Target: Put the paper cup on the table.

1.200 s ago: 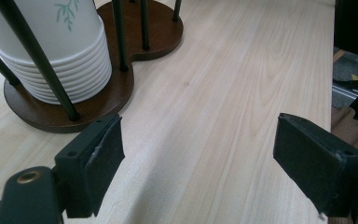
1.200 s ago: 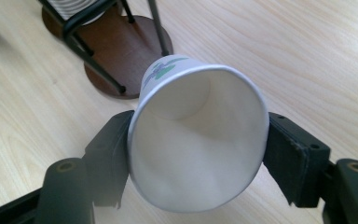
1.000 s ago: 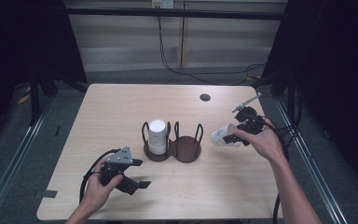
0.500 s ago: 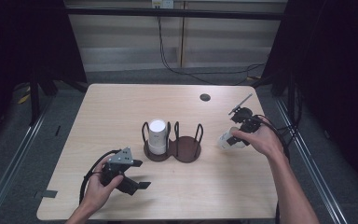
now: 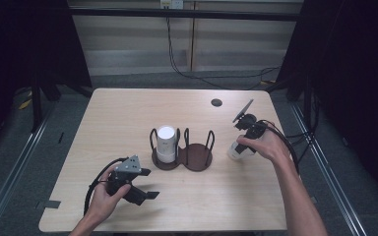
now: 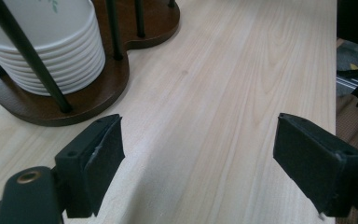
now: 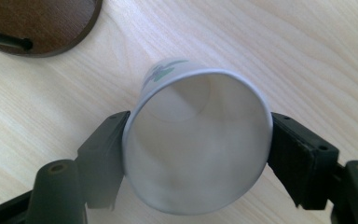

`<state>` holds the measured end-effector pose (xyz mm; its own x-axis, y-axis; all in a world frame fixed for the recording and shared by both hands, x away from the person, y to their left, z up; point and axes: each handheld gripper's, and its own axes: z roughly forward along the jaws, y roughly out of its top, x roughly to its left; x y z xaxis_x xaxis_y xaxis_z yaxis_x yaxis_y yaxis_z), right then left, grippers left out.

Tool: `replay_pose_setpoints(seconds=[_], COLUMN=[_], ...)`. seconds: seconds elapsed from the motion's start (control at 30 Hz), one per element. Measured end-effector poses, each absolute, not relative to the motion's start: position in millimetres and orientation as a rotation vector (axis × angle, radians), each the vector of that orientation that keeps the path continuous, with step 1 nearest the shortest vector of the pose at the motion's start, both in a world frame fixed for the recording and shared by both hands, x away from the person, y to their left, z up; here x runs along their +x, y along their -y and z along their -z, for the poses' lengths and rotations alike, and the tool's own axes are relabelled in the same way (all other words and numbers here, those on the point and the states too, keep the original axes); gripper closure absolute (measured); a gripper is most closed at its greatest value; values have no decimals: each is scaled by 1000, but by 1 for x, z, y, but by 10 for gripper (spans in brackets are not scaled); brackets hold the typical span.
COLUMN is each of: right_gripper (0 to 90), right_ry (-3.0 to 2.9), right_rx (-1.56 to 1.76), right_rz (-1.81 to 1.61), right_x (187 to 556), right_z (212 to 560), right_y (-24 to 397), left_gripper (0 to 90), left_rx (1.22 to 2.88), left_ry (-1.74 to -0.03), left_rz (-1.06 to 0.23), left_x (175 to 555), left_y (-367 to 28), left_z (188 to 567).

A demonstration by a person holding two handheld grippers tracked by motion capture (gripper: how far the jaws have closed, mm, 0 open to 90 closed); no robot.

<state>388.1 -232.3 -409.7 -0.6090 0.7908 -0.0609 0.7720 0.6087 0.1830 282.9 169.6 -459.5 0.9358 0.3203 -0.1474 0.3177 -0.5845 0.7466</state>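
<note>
High view, table (image 5: 128,113): light wood, carrying a dark two-bay cup rack (image 5: 182,158) near its middle.
High view, cup stack (image 5: 166,143): white, upright in the rack's left bay; the right bay holds nothing.
High view, right hand-held gripper (image 5: 240,146): at the table's right side, just right of the rack, pointing down at a single white paper cup (image 5: 238,151) that stands on the table.
High view, left hand-held gripper (image 5: 150,183): low at the near left, jaws apart, pointing right, nothing between them.
Left gripper view, jaws: wide apart over bare table (image 6: 242,93); rack (image 6: 98,88) and cup stack (image 6: 51,46) at upper left.
Right gripper view, paper cup (image 7: 198,140): open mouth facing the camera, green print on its side, sitting between the two pads.
Right gripper view, right hand-held gripper (image 7: 198,156): jaws have just been opening; pads lie against the cup's rim on either side, about half open; whether they press on it cannot be told.
Right gripper view, rack base (image 7: 42,23): upper left corner.
</note>
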Motion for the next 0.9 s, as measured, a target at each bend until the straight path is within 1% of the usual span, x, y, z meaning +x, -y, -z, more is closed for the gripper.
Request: replay_pose_setpoints(seconds=[0.4, 0.73, 0.83, 0.9], right_gripper=[228, 176, 147, 149], right_ry=[-2670, -2666, -2650, -2645], right_rx=[1331, 1357, 1373, 1362], right_rz=[-254, -327, -358, -388], right_x=[397, 396, 396, 395], right_z=[412, 416, 415, 413], right_y=[219, 218, 220, 222], left_gripper=[160, 161, 161, 160], left_rx=[2227, 2221, 2216, 2218], left_ry=[-444, -445, -452, -448], left_rz=[-13, -6, -8, -6], left_x=[283, 282, 282, 283], left_y=[-171, -172, -173, -174], left_z=[459, 458, 458, 458])
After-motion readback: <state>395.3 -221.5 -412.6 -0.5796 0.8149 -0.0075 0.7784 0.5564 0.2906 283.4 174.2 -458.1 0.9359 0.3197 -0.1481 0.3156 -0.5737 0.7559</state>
